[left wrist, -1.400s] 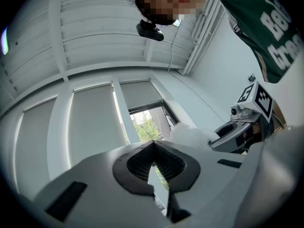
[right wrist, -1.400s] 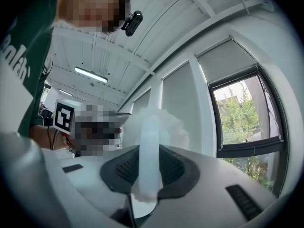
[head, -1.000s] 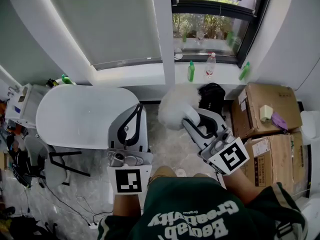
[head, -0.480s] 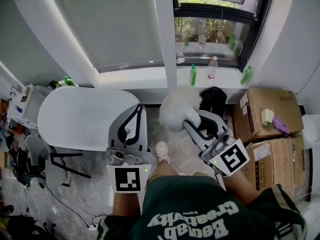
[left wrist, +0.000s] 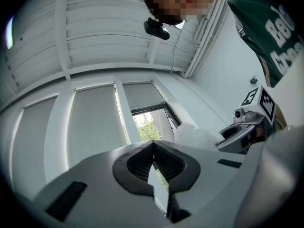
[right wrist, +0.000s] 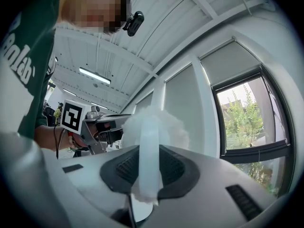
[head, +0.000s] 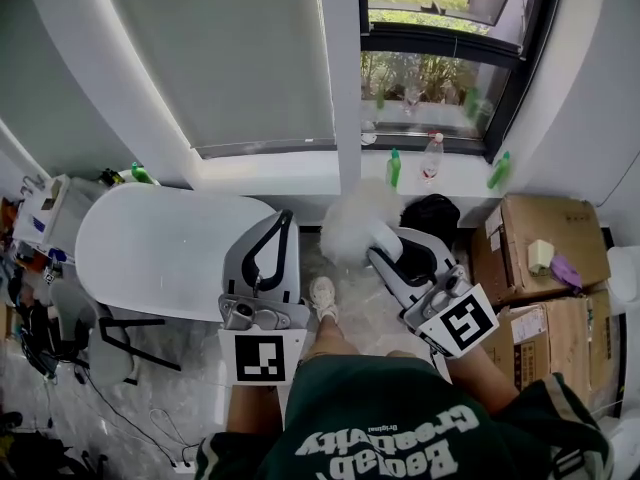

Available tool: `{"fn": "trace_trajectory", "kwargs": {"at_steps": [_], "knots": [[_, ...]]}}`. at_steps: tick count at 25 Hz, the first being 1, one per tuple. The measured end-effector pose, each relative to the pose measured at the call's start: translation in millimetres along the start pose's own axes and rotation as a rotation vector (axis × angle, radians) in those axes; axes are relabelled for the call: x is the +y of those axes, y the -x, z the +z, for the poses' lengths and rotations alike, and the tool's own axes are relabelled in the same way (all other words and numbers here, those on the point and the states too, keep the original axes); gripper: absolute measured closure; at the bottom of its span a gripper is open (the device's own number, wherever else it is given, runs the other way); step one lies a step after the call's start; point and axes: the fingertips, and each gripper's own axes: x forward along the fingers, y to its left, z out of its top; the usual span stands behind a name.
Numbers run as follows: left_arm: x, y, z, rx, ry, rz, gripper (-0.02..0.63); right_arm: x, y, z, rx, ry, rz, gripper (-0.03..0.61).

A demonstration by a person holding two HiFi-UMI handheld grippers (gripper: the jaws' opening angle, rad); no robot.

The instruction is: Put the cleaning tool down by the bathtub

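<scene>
Your right gripper (head: 392,246) is clenched on the thin white handle (right wrist: 148,132) of the cleaning tool (head: 352,220). The fluffy head leads, and the tool is in the air over the floor (head: 365,313), just off the right end of the bathtub (head: 160,253). Your left gripper (head: 280,230) is closed on nothing. Main risk, as I read it: the handle is slim and smooth and the head sits well out front, so tipping down could let it swivel or slide in the jaws, and it drops instead of being placed. Second risk is the fluff catching on the black bag (head: 435,213) just right of it. It could also brush the bottles (head: 395,168) on the sill (head: 270,173) if you carry it high (their height can't be judged from here). Your shoe (head: 322,293) is on the same strip, so don't set the tool underfoot. Room is tight: there's a narrow floor lane between the tub's right end and the bag, with cardboard boxes (head: 545,243) along the right edge and the wall closing the far edge. The floor left of the tub is cluttered with cables (head: 130,408). Keep to the lane and go low before you let go.
</scene>
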Motion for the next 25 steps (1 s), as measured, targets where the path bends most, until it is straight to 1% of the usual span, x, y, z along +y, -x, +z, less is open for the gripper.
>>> {"fn": "trace_trajectory", "kwargs": {"at_steps": [2, 5, 10, 12, 16, 20, 24, 25], "knots": [[10, -12, -9, 0.0, -0.008, 0.0, 0.609, -10, -13, -3, -0.003, 0.003, -0.005, 0.486], [29, -36, -26, 0.009, 0.002, 0.0, 0.609, -28, -40, -10, 0.006, -0.011, -0.013, 0.486], [52, -73, -54, 0.02, -0.008, -0.02, 0.609, -57, -80, -31, 0.033, -0.006, -0.021, 0.486], [63, -89, -63, 0.02, -0.014, -0.031, 0.609, -67, -98, -33, 0.033, -0.008, -0.022, 0.486], [84, -120, -78, 0.007, 0.01, -0.052, 0.609, -86, -128, -38, 0.045, -0.01, -0.031, 0.486], [98, -150, -96, 0.016, -0.011, -0.088, 0.609, -103, -156, -42, 0.046, -0.039, -0.04, 0.486], [115, -174, -115, 0.021, 0.049, -0.098, 0.609, -120, -182, -53, 0.063, -0.037, -0.048, 0.486], [119, -180, -120, 0.02, 0.052, -0.101, 0.609, -124, -189, -55, 0.065, -0.036, -0.05, 0.486]]}}
